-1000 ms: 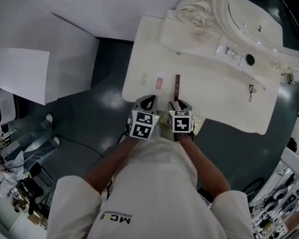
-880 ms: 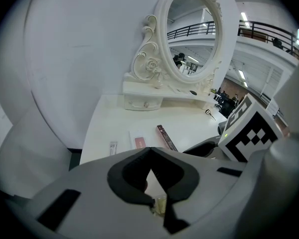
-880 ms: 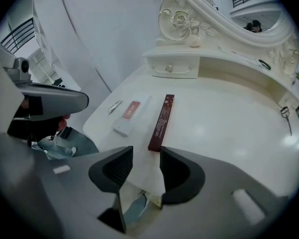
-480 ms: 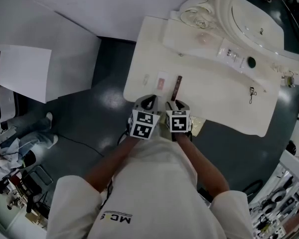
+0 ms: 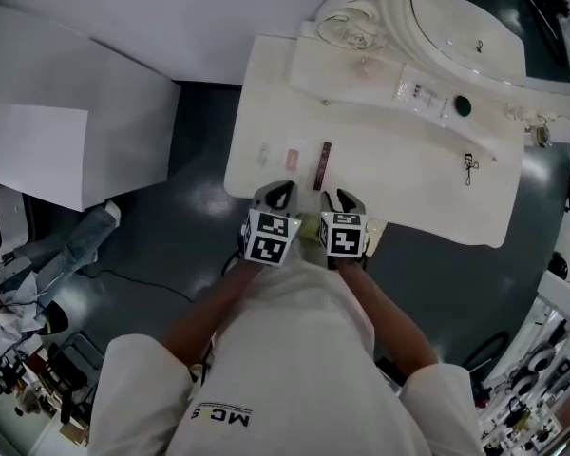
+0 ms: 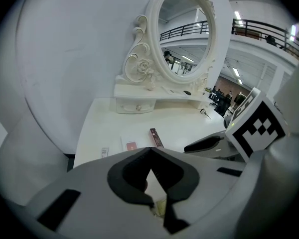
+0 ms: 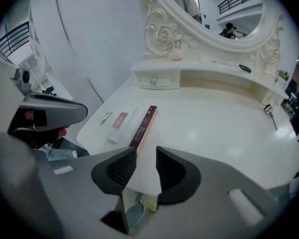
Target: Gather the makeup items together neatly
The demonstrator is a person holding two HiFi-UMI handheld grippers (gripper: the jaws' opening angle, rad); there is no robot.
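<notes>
As it lies flat, the brown box (image 5: 321, 165) points toward the mirror (image 5: 465, 17).

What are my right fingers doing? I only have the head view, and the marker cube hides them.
Observer: On the right gripper they stand apart and have just been closing. Nothing is between them; the dark red box lies just beyond the tips.
Operator: And the left?
Observer: The left gripper is shut, with nothing in it.
Operator: Anything else I miss from above?
Observer: The mirror stand has a small drawer in its front.
</notes>
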